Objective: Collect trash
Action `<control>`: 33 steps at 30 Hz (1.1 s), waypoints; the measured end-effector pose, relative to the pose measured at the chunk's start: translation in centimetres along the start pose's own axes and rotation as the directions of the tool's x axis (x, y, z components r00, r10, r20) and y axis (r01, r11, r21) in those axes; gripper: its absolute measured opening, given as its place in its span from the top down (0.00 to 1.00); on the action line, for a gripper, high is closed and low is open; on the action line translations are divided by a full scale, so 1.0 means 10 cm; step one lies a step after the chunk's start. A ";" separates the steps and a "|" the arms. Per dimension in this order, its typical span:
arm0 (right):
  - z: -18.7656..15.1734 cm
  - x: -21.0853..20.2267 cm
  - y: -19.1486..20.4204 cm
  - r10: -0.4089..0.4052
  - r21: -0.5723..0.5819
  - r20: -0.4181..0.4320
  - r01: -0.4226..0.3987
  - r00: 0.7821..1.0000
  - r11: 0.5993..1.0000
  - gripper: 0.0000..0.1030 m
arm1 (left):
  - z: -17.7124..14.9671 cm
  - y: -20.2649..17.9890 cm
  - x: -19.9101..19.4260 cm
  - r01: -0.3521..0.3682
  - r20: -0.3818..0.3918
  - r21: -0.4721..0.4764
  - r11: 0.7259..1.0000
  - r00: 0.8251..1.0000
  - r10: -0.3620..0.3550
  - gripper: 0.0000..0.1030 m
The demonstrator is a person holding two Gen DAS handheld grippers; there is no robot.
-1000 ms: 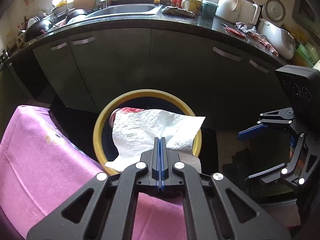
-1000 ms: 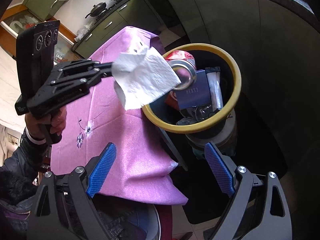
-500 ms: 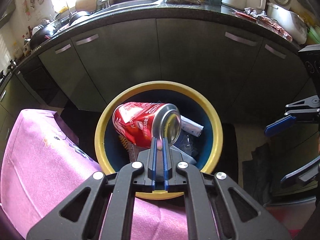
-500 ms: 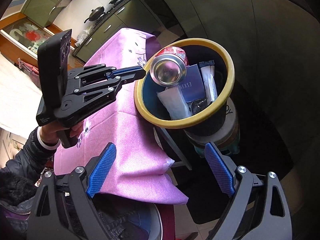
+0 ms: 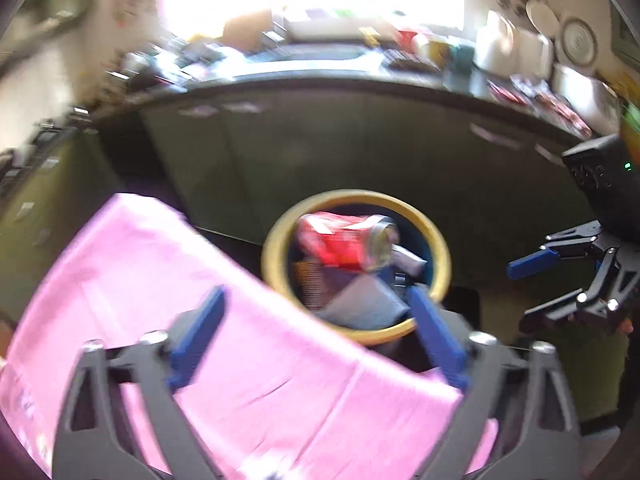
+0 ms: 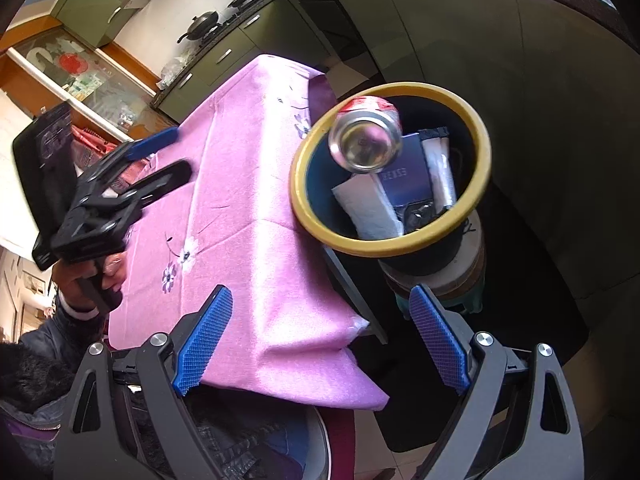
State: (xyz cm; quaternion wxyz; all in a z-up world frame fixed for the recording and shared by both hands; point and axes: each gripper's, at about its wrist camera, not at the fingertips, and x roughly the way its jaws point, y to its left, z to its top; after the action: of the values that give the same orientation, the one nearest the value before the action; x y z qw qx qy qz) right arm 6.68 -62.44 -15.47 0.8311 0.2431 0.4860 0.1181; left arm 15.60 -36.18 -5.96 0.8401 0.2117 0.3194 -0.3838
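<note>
A dark bin with a yellow rim [image 5: 438,240] [image 6: 482,156] stands beside the pink-clothed table [image 5: 160,280] [image 6: 240,168]. Inside lie a red can [image 5: 340,244] [image 6: 366,142], the white tissue [image 5: 362,304] [image 6: 368,210], a blue box [image 6: 406,176] and a white wrapper [image 6: 440,172]. My left gripper [image 5: 316,328] is open and empty, pulled back over the table; it also shows in the right wrist view [image 6: 168,154]. My right gripper [image 6: 322,334] is open and empty, over the table's corner short of the bin; it also shows in the left wrist view [image 5: 532,284].
Dark green kitchen cabinets [image 5: 340,152] under a cluttered counter with a sink [image 5: 320,54] stand behind the bin. A stove with pans [image 6: 224,12] is along the far wall. The bin sits on a stack of round containers [image 6: 460,268]. The left view is motion-blurred.
My left gripper opened and let the white tissue drop into the bin, then drew back from the bin over the table. The right gripper has stayed open and nearly still.
</note>
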 end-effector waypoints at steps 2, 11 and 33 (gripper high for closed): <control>-0.02 0.02 0.16 -0.032 -0.037 0.018 0.033 0.999 0.999 0.12 | -0.17 0.15 -0.35 -0.107 0.049 -0.038 0.993 0.993 0.109 0.07; -0.25 0.02 1.06 -0.160 -0.214 0.199 0.202 0.967 0.956 0.05 | -1.14 0.88 -1.66 -0.412 0.033 -0.362 0.836 0.891 0.453 0.07; -0.92 -0.32 2.04 -0.277 -0.246 0.516 0.450 0.811 0.859 0.05 | -2.39 1.03 -2.91 -0.503 -0.021 -0.578 0.642 0.796 0.605 0.07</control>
State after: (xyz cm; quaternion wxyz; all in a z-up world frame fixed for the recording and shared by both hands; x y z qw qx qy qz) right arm -2.11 -43.77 -6.24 0.9592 0.0100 0.2818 -0.0213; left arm 0.10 -0.63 -1.36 0.9651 0.0112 0.2612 -0.0139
